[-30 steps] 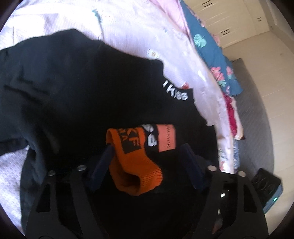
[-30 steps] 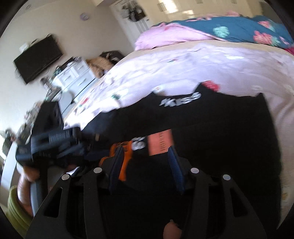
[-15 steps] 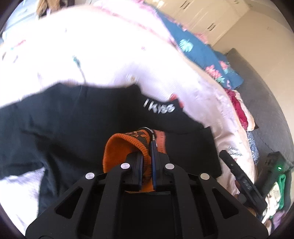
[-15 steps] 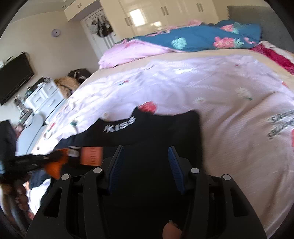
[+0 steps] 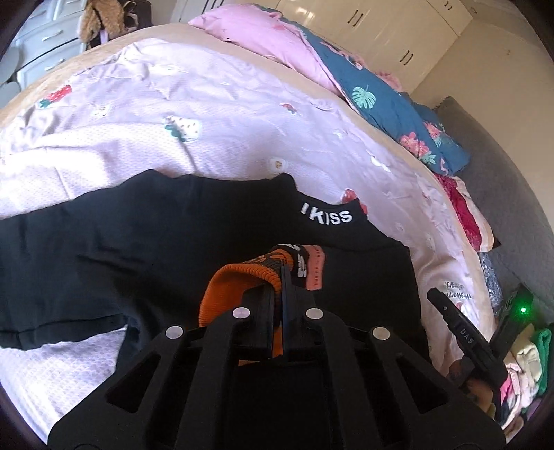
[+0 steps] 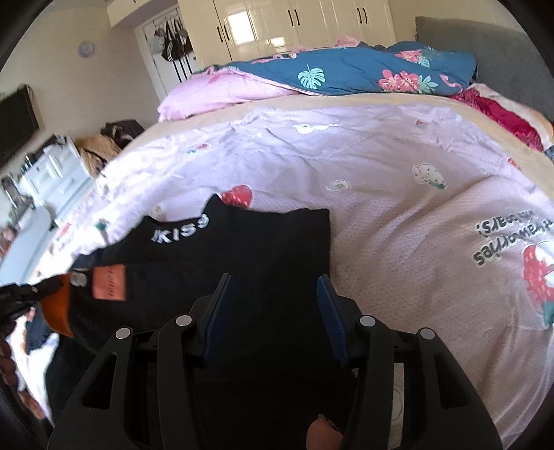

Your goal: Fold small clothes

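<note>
A black top (image 5: 145,242) with white "KISS" lettering on its collar (image 5: 325,217) lies on the pink bedspread (image 5: 207,114). Its sleeve ends in an orange ribbed cuff (image 5: 235,284) with a salmon patch (image 5: 315,273). My left gripper (image 5: 281,277) is shut on the orange cuff, lifted over the top's body. In the right wrist view the top (image 6: 263,249) lies under my right gripper (image 6: 275,294), which is open and empty above the black fabric. The cuff (image 6: 57,311) and patch (image 6: 109,287) show at the left there.
A pink and teal floral duvet (image 6: 346,76) is bunched at the far side of the bed. A grey headboard (image 6: 484,45) stands to the right. White wardrobes (image 6: 294,24) and a white dresser (image 6: 52,173) line the walls. A pile of folded clothes (image 5: 519,374) lies beside the bed.
My left gripper closed on the orange cuff and raised it. My right gripper swung right, away from the cuff, and stayed open.
</note>
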